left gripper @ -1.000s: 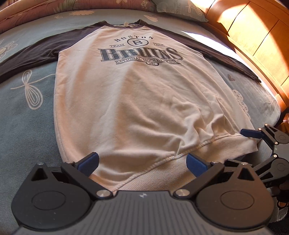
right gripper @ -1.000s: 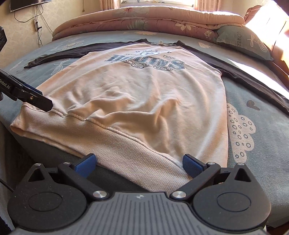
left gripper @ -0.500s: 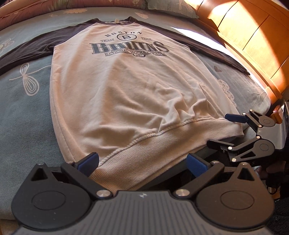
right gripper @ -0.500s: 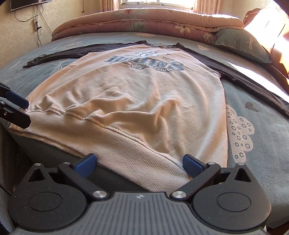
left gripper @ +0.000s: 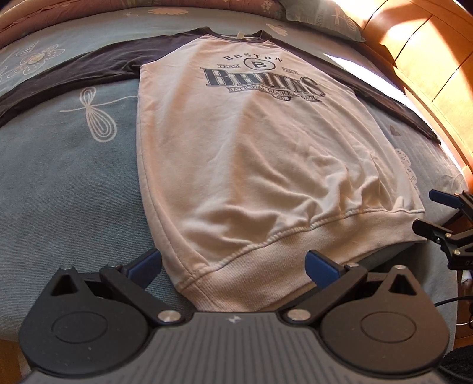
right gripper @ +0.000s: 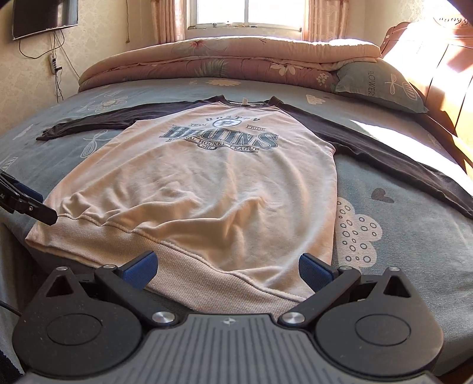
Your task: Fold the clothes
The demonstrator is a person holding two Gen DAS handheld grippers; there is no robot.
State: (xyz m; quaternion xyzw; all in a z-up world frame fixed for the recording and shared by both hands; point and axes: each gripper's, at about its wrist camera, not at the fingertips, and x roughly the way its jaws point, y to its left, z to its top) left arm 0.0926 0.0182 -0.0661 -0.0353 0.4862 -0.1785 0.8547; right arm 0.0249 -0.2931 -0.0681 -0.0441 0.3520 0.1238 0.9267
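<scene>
A cream raglan sweatshirt (left gripper: 251, 153) (right gripper: 212, 192) with dark sleeves and a "Boston Bruins" print lies flat, face up, on the bed, its ribbed hem toward me. My left gripper (left gripper: 233, 267) hovers open over the hem's left corner, nothing between its blue pads. My right gripper (right gripper: 226, 270) is open over the hem's right corner, also holding nothing. Each gripper shows in the other's view: the right gripper (left gripper: 440, 215) at the far right edge, the left gripper (right gripper: 26, 203) at the left edge beside the hem.
The bed (right gripper: 384, 206) has a blue-grey patterned sheet. A folded pink floral quilt (right gripper: 230, 62) and a grey pillow (right gripper: 381, 85) lie at the far end. A wooden headboard (left gripper: 428, 68) runs along the right. A wall-mounted screen (right gripper: 44, 16) hangs at upper left.
Both grippers have pulled back and risen a little, so more of the bed and room shows. The sweatshirt has not moved. Both stay open.
</scene>
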